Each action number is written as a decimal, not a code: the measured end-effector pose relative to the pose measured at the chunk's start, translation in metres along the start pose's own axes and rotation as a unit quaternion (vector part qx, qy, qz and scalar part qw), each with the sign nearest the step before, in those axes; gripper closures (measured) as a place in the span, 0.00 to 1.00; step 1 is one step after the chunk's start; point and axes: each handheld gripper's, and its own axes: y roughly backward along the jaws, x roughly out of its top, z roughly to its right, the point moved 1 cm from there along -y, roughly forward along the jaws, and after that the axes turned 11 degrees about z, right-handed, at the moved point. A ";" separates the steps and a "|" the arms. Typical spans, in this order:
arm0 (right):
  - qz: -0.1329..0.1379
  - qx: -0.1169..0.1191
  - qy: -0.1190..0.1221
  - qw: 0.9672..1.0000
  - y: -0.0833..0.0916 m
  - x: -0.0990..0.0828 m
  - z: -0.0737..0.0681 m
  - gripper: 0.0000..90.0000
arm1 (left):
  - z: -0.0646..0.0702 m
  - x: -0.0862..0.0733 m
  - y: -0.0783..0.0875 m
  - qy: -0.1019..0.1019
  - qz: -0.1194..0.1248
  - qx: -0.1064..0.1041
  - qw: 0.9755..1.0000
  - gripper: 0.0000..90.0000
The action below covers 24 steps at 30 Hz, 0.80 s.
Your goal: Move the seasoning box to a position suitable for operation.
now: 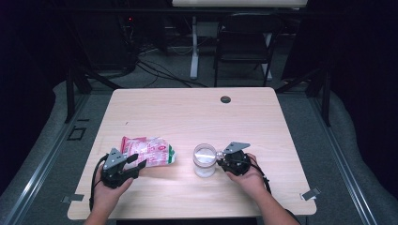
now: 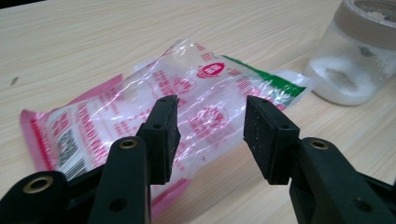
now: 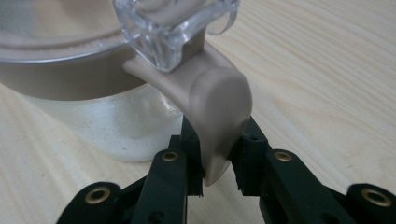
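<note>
Clearance on the wooden table (image 1: 187, 112). The far half of the top lies bare except for a small dark grommet (image 1: 225, 99) near the far edge. Obstacles sit in the near half: a flat plastic packet (image 1: 149, 151) at left and an upright glass jar (image 1: 204, 161) at centre, with a strip of bare wood between them. The jar's tan clasp (image 3: 219, 116) juts from its right side, clamped in the right gripper (image 3: 218, 161)

L hand-held gripper (image 1: 133, 162) low, jaws apart – R hand-held gripper (image 1: 221, 156) jaws clamped, both forearms in from below.
</note>
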 end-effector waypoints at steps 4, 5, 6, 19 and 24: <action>0.003 0.011 0.007 1.000 0.003 -0.002 -0.002 0.85 | 0.004 0.003 -0.005 -0.003 0.004 -0.013 1.000 0.62; 0.006 0.012 0.007 1.000 0.004 -0.003 -0.002 0.85 | 0.007 0.005 -0.008 -0.005 0.005 -0.020 1.000 0.63; 0.007 0.013 0.003 1.000 0.004 -0.004 -0.002 0.85 | 0.008 0.005 -0.009 -0.005 0.006 -0.023 1.000 0.63; 0.060 -0.035 0.015 0.997 0.058 0.009 -0.011 0.64 | 0.019 0.033 -0.013 0.018 0.029 -0.049 0.998 0.71; 0.078 -0.040 -0.031 0.996 0.079 0.034 -0.009 0.62 | 0.023 0.054 -0.018 0.042 0.033 -0.071 0.996 0.71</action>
